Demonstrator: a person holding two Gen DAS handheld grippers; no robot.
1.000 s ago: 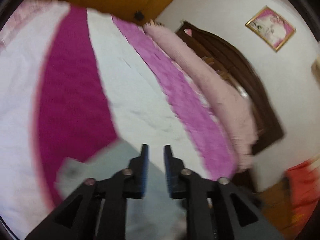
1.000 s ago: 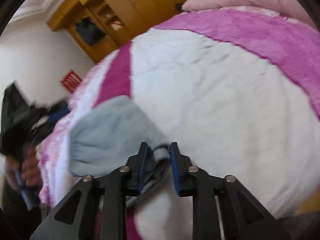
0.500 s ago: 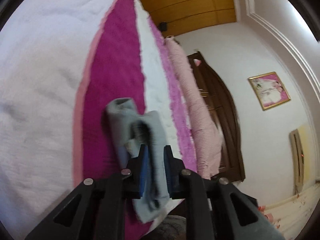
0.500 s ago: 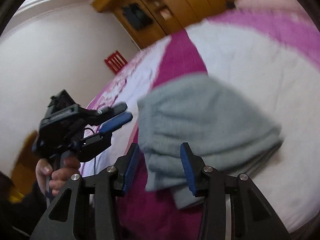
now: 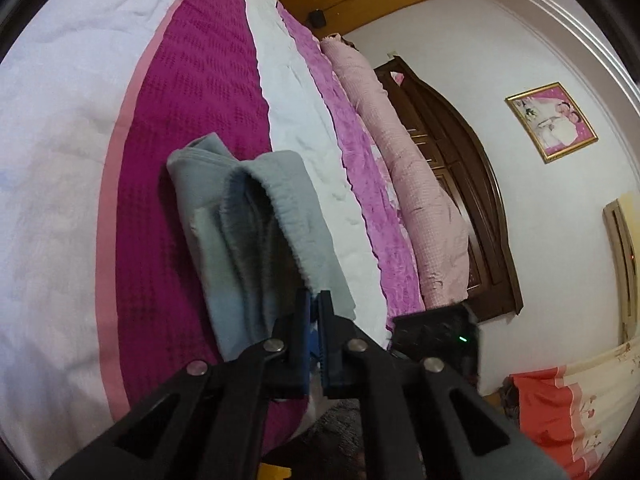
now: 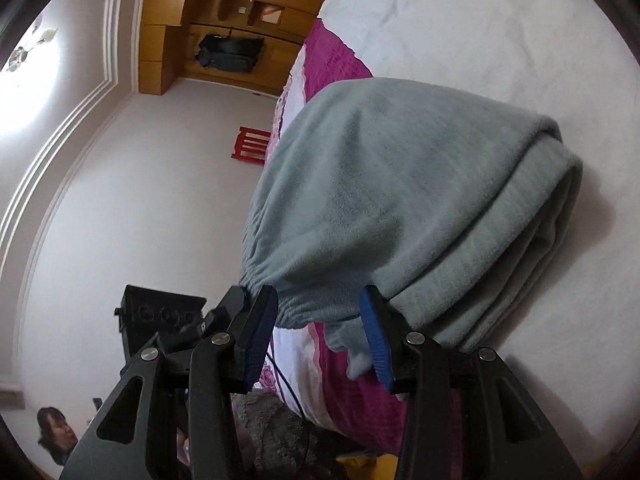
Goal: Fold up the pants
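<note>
The grey fleece pants [image 5: 256, 232] lie folded in a thick bundle on the bed, across the magenta stripe [image 5: 192, 120] and the white band beside it. My left gripper [image 5: 315, 308] is shut, with the elastic waistband edge pinched at its tips. In the right wrist view the waistband [image 6: 256, 280] gathers to a point where the left gripper [image 6: 236, 304] grips it. My right gripper [image 6: 316, 332] stands open just in front of the bundle's near edge [image 6: 400, 200]; its blue pads [image 6: 260, 328] do not press the cloth. The right gripper's black housing [image 5: 436, 332] shows close beside the left one.
The bed cover runs in white, magenta and pink stripes, and a rolled pink quilt [image 5: 420, 184] lies against the dark wooden headboard [image 5: 480, 200]. A wooden wardrobe [image 6: 224, 20] and a red chair [image 6: 252, 148] stand by the far wall. A person [image 6: 56, 436] is low at the left.
My left gripper came down to the waistband and closed on it. My right gripper let go of the pants, opened wider and rolled, with the bundle now lying in front of it.
</note>
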